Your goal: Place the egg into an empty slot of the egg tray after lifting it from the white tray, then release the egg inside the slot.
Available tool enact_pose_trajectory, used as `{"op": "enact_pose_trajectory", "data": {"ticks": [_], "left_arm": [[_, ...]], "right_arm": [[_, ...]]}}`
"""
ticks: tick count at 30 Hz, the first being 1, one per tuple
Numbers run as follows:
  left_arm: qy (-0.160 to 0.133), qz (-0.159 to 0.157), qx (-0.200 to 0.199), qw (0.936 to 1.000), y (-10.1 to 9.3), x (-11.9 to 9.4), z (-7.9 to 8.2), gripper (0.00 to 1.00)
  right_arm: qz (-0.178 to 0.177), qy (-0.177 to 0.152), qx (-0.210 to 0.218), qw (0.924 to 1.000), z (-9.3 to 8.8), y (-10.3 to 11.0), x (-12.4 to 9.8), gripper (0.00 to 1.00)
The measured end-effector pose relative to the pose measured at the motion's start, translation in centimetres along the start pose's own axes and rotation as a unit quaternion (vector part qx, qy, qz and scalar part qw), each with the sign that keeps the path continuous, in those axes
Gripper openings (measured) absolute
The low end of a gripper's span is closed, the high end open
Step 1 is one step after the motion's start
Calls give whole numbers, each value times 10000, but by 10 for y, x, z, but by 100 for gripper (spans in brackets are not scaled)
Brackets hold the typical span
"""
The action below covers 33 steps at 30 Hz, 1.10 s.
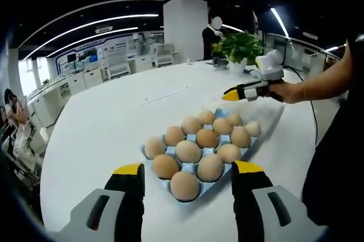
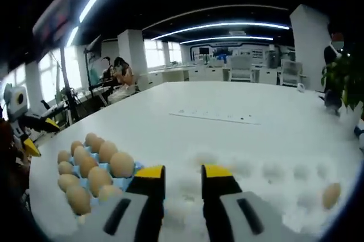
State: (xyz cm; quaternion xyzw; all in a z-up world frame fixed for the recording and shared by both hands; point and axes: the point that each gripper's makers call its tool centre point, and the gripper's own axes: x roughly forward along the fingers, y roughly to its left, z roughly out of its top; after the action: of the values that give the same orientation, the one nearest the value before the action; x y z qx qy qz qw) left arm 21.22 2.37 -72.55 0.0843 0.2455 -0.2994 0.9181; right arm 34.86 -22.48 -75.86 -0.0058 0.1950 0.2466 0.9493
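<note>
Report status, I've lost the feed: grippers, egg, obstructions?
Both grippers open, empty. Egg lying in white tray. Blue egg tray nearly full.

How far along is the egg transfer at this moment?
Looks done: the blue egg tray already holds about a dozen eggs; whether a slot is free is hard to tell.

In hand: nothing. The left gripper hovers open over that tray, and the right gripper is open and empty above the white tray.

Left: one egg lies on the white tray, to be gripped, carried over and released.
</note>
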Motion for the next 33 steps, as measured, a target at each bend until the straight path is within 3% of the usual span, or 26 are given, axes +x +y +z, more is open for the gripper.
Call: {"op": "enact_pose_trajectory", "data": {"ticks": [9, 14, 16, 21, 27, 33], "left_arm": [[11, -17, 29, 10000, -1, 0, 1, 62], [27, -13, 30, 10000, -2, 0, 0, 62], [26, -18, 33, 10000, -2, 0, 1, 62], [23, -5, 24, 10000, -2, 0, 1, 62], [15, 3, 26, 10000, -2, -1, 2, 62], [-1, 25, 9, 10000, -1, -3, 3, 63]], "right_arm": [[-760, -7, -112, 9970, -10, -61, -32, 24], [-1459, -101, -1, 9893, -13, -106, -57, 24], [-1927, -146, -125, 9811, -12, -132, -73, 24], [-2256, -144, -82, 9741, -15, -162, -89, 24], [-2494, -41, -21, 9684, -25, -179, -94, 24], [-2539, 68, 12, 9672, -31, -178, -94, 25]]}}
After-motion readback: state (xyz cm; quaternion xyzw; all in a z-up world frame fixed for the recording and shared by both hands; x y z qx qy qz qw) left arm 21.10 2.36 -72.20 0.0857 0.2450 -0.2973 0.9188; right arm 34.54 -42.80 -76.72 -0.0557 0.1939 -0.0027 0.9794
